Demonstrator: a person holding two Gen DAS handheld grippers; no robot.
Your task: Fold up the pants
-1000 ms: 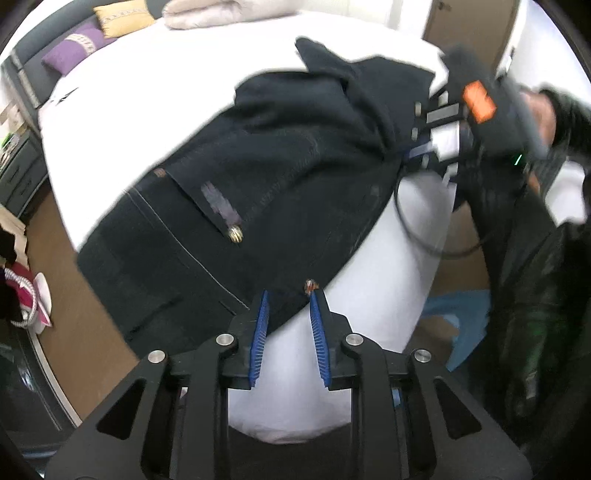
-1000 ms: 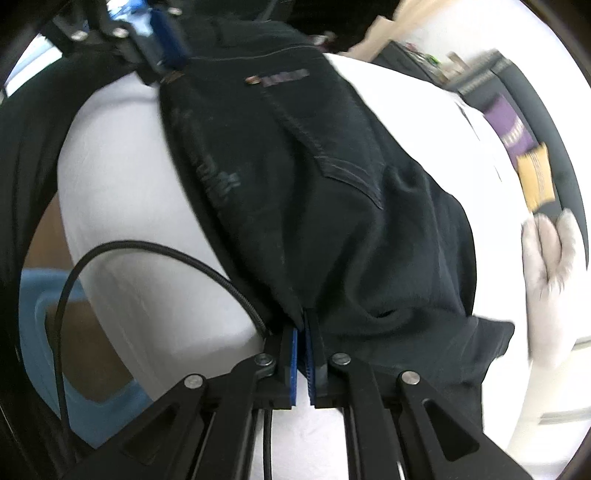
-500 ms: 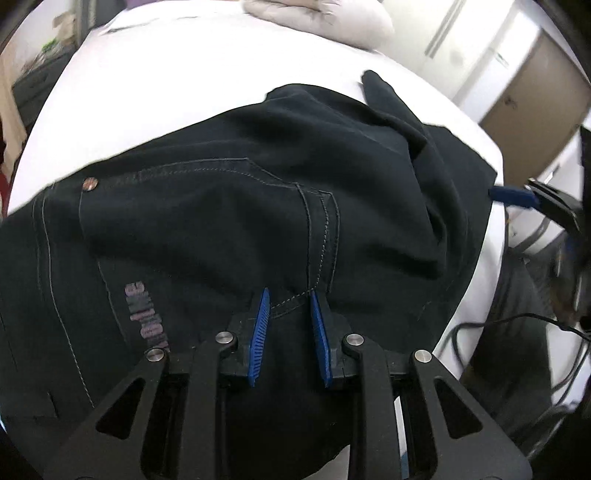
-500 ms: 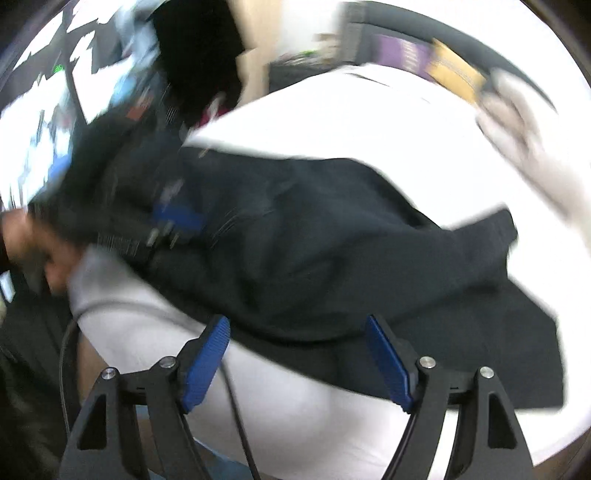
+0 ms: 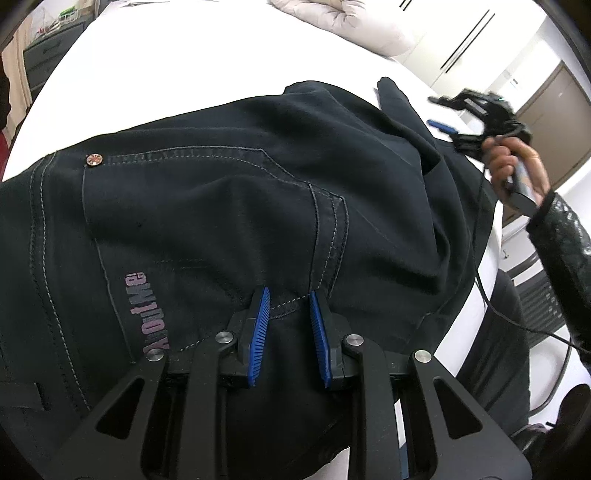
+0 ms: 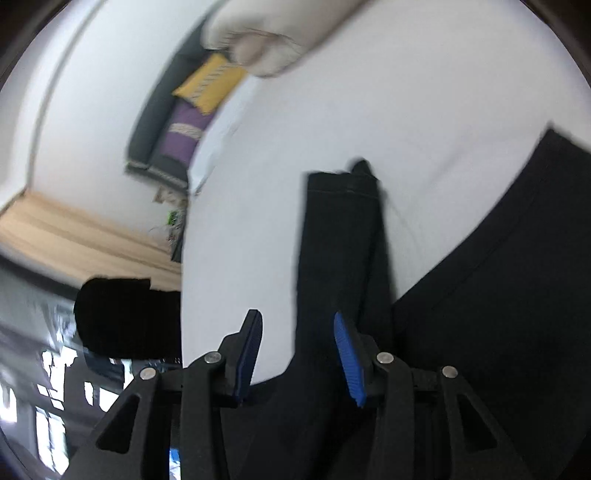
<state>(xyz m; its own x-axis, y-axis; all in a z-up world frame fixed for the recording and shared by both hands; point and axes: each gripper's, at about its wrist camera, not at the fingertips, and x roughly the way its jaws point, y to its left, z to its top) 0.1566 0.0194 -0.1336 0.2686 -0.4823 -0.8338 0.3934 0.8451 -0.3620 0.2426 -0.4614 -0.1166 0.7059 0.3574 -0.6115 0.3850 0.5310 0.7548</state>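
Dark navy pants [image 5: 221, 206] lie spread on the white bed [image 5: 184, 55], back pocket and printed logo facing up. My left gripper [image 5: 288, 295] is shut on a stitched seam near the seat, the fabric bunched between its blue pads. A hand holds my right gripper [image 5: 441, 112] beyond the pants' far right edge. In the right wrist view my right gripper [image 6: 297, 317] hovers over a narrow pant leg [image 6: 340, 240] with a hemmed end. Its jaws are closing, the leg lies between them, and the pads do not press on it.
A pale rolled duvet [image 5: 343, 18] lies at the bed's far end. Yellow [image 6: 210, 83] and purple [image 6: 184, 133] cushions rest against a dark headboard. A black cable [image 5: 517, 317] trails off the bed's right side, below a dark sleeve [image 5: 565, 243]. Wardrobe doors [image 5: 480, 44] stand behind.
My right gripper let go of the pants, opened wide, rolled and swept across to a pant leg, its jaws now narrower. The left gripper lowered its held edge onto the bed, then kept still.
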